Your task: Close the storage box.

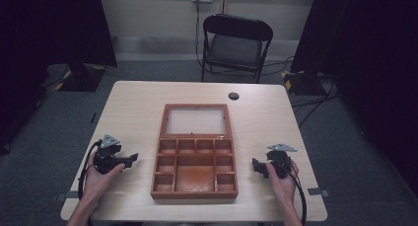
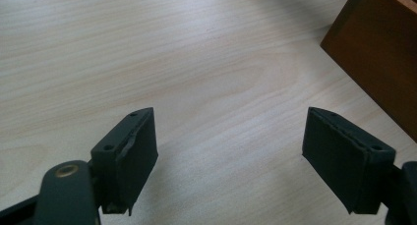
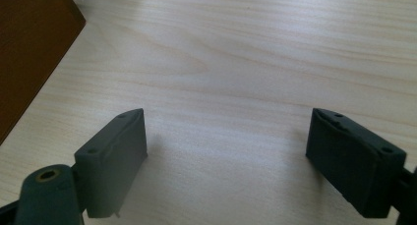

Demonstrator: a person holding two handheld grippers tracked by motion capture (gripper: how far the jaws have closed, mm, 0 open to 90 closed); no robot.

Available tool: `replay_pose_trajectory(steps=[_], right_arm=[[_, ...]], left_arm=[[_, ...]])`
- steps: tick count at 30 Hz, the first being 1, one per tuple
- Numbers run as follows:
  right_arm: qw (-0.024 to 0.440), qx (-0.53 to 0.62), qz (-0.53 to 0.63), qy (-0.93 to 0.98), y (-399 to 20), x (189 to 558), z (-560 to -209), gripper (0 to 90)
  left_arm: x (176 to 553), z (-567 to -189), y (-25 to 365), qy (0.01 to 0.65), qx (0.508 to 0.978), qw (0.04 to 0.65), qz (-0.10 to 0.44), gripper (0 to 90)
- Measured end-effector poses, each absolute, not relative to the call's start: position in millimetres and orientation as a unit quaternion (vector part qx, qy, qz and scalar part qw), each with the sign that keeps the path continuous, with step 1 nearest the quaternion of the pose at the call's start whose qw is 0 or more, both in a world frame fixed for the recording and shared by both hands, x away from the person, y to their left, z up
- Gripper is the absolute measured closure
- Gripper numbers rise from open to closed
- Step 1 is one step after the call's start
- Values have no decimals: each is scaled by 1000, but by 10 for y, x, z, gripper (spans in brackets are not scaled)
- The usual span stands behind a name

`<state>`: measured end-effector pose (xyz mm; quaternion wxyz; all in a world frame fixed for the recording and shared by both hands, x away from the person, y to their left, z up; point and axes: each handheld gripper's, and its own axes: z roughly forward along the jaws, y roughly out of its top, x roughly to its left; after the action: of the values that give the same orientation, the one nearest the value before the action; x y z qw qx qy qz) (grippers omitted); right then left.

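A wooden compartment box (image 1: 194, 171) of reddish-brown colour lies open at the middle of the table (image 1: 133, 112), nearer the person's edge than the far edge. Its tray part holds small square compartments along the far row and both sides, with one large compartment at the near middle; all compartments appear bare. The lid (image 1: 196, 121), a wooden frame around a pale pane, lies flat on the table beyond the tray and joins it along the far side.

The left gripper (image 1: 129, 159) rests just beside the box's left side, held in the person's left hand (image 1: 101, 179) near the near-left part of the table, jaws pointing toward the box. In the left gripper view the left gripper (image 2: 228, 151) has its jaws spread wide with bare tabletop between them, gripping nothing; a corner of the box (image 2: 378, 53) shows at upper right.

The right gripper (image 1: 257, 168) rests just beside the box's right side, held in the right hand (image 1: 281, 181), jaws toward the box. In the right gripper view the right gripper (image 3: 226, 156) likewise stands wide apart over bare table, empty, with the box wall (image 3: 29, 48) at upper left.

A round cable hole (image 1: 233, 95) sits near the far edge. Beyond the table stands a black folding chair (image 1: 236, 46).
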<state>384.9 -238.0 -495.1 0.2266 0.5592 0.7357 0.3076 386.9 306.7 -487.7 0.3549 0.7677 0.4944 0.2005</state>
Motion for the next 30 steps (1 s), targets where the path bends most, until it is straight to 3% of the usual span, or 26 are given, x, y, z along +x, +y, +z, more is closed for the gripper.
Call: replay_pose_trajectory(steps=[12,30], right_arm=[[224,543,313,746,-2333,3940,-4839,153],[242,499,336,761,-1998,4360,-4529,171]], left_arm=[[3962,-4773,2993,482,774,358,200,228],[4277,-4580,2787,471,763,394,203,229]])
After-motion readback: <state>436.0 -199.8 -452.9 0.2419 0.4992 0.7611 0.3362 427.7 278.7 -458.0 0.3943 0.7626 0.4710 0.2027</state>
